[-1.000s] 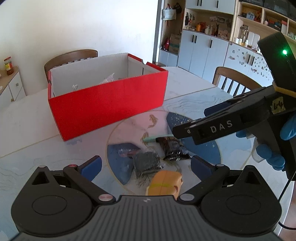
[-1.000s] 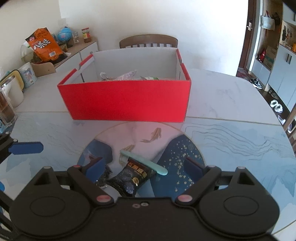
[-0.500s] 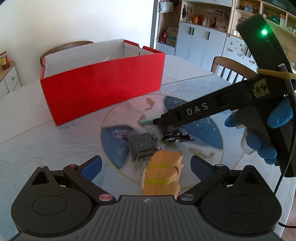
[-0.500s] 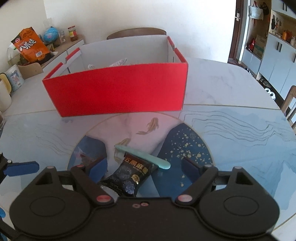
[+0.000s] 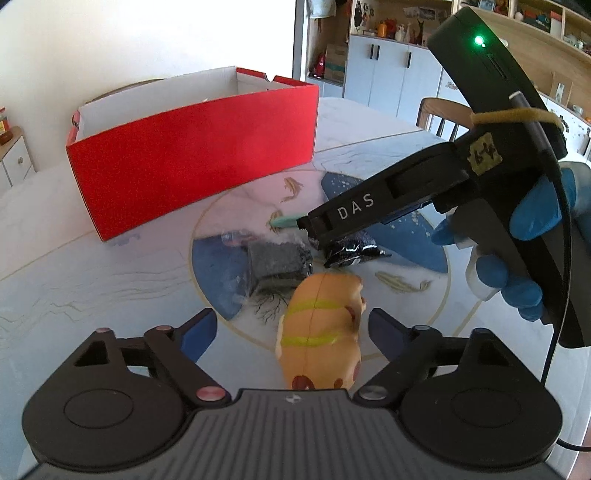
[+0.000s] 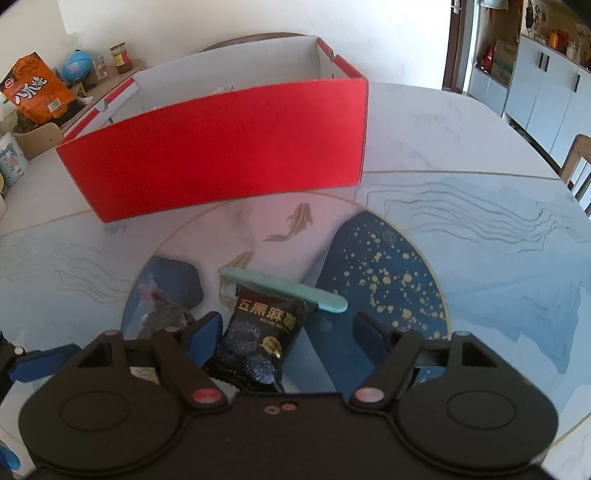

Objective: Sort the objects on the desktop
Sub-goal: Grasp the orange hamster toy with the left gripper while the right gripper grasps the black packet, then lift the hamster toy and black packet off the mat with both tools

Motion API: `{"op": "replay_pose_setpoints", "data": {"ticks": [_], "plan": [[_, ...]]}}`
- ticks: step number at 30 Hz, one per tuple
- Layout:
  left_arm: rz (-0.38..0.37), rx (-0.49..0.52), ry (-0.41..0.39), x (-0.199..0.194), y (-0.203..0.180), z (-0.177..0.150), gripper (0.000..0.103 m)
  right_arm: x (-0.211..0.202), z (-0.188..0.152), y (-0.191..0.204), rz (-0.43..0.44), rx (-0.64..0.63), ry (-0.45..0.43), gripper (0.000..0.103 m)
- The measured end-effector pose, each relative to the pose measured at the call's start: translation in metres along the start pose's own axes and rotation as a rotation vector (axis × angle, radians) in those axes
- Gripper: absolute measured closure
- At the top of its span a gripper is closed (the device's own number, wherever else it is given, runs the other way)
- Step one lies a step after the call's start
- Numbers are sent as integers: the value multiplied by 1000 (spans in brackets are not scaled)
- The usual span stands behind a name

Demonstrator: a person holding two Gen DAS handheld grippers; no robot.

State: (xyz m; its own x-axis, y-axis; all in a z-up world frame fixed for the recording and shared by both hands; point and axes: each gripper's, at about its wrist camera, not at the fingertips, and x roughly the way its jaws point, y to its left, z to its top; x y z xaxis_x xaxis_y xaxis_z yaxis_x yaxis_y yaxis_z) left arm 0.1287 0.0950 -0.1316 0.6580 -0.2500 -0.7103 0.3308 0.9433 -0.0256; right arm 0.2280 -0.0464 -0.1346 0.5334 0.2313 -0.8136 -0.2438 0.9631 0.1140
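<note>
Mid-pickup: left gripper point(image 5: 291, 328) closing around orange toy point(image 5: 321, 332), right gripper point(image 6: 288, 328) closing around black snack packet point(image 6: 258, 339), neither pinched yet; next needed firm squeezes, then red box point(image 6: 221, 147).

Bright daylit dining room.
White walls point(image 6: 229, 18); grey-blue cabinets point(image 5: 391, 74); wooden chair point(image 5: 439, 114); marble-patterned desk point(image 6: 461, 147); low sideboard point(image 6: 92, 88).

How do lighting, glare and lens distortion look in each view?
Left wrist: wall behind the box blown out white, cabinets at the top bowed by the fisheye, centre sharp. Right wrist: even daylight, the box's straight front curves, soft sheen on the table, packet print legible.
</note>
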Motion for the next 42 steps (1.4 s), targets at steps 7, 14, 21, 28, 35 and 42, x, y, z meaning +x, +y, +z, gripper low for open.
{"op": "replay_pose_setpoints", "data": {"ticks": [7, 14, 21, 28, 35, 42], "plan": [[-8, 17, 6, 5, 0, -3, 25, 4, -4, 3, -15, -12, 12, 33], [-17, 69, 4, 7, -11, -6, 39, 3, -9, 11, -44, -54, 3, 33], [-4, 80, 19, 12, -14, -11, 54, 1, -7, 9, -45, -54, 6, 40], [8, 80, 15, 13, -15, -10, 55, 0, -6, 8, -49, -61, 7, 50], [9, 68, 19, 13, -14, -9, 56, -1, -3, 6, -38, -65, 11, 59], [9, 46, 23, 12, -11, -6, 56, -2, -2, 4, -22, -75, 23, 64]]}}
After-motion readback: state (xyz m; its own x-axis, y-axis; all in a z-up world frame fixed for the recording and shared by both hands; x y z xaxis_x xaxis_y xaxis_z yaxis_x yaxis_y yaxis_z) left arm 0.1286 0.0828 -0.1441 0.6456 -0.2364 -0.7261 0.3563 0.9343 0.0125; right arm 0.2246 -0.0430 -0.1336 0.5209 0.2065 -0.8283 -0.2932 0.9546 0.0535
